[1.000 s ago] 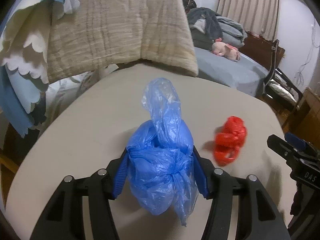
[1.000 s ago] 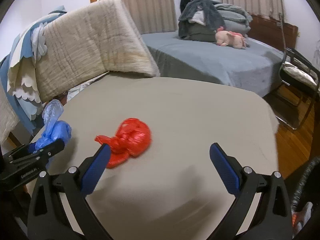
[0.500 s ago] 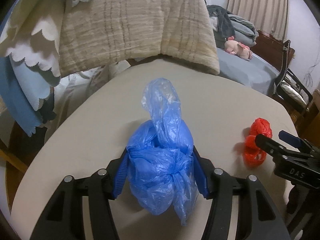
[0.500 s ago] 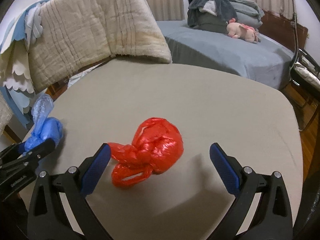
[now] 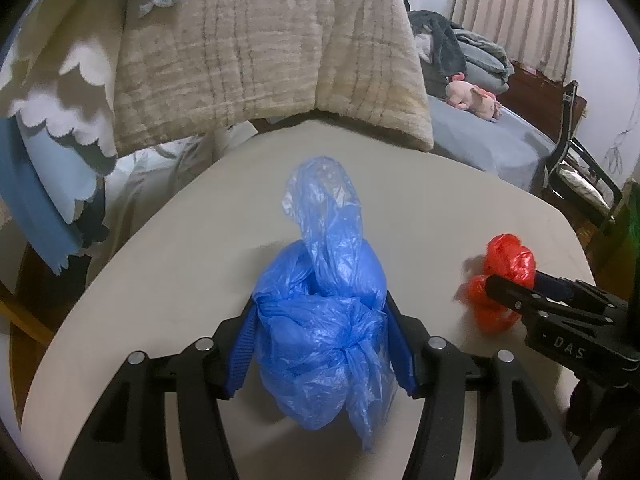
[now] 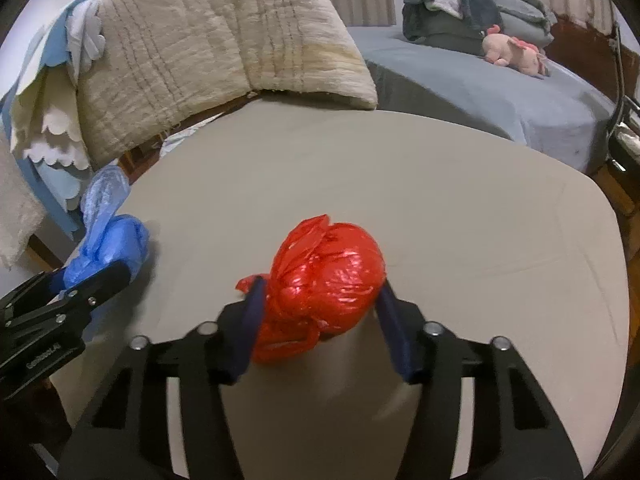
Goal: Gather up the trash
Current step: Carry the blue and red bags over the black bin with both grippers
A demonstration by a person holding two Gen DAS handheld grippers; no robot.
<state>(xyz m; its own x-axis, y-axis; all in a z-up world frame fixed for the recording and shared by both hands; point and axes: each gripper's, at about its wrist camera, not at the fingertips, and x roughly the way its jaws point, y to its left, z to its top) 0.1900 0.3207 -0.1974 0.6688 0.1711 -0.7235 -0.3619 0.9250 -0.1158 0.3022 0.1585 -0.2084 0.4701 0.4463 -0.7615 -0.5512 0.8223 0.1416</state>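
A knotted blue plastic bag (image 5: 320, 320) sits on the beige table (image 5: 180, 280), and my left gripper (image 5: 320, 304) is shut on its bulge, the loose tail standing up beyond the pads. A crumpled red plastic bag (image 6: 328, 272) lies on the table (image 6: 480, 240) to its right. My right gripper (image 6: 320, 286) is closing its jaws on the red bag, and both blue pads touch its sides. The left wrist view shows the red bag (image 5: 508, 256) with the right gripper (image 5: 514, 280) around it. The right wrist view shows the blue bag (image 6: 112, 240) at the left.
A beige quilt (image 5: 260, 60) hangs over something at the table's far edge, with a blue and white cloth (image 5: 48, 140) to its left. A grey bed (image 6: 480, 80) with a pink plush toy (image 6: 512, 48) lies beyond. A black chair (image 5: 580, 168) stands at the right.
My right gripper moved in over the red bag and its jaws narrowed from wide open onto the bag's sides. The left gripper kept still with the blue bag.
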